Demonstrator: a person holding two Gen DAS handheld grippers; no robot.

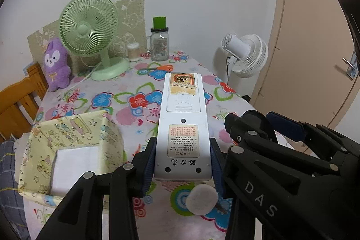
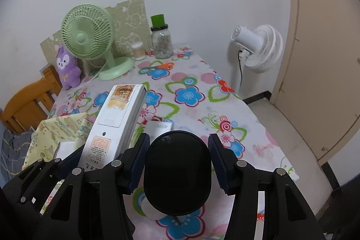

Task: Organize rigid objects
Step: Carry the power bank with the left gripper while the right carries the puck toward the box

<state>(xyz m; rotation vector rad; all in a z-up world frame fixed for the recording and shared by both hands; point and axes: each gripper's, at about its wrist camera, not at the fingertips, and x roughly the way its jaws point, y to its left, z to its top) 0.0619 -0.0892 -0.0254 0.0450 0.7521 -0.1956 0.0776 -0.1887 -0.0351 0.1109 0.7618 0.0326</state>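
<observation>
Between the left gripper's (image 1: 183, 163) closed pads sat a white remote (image 1: 182, 125), lifted above the table (image 1: 126, 87). The right gripper (image 2: 178, 158) clamped a black oval object (image 2: 177, 172). A yellow box (image 1: 67, 150) held one white item; a white plug (image 1: 201, 199) remained outside.

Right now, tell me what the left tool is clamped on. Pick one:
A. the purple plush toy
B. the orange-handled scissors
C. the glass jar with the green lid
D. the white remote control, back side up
D: the left tool has its pads pressed against both sides of the white remote control, whose back labels and battery cover face up, held above the flowered tablecloth.
</observation>
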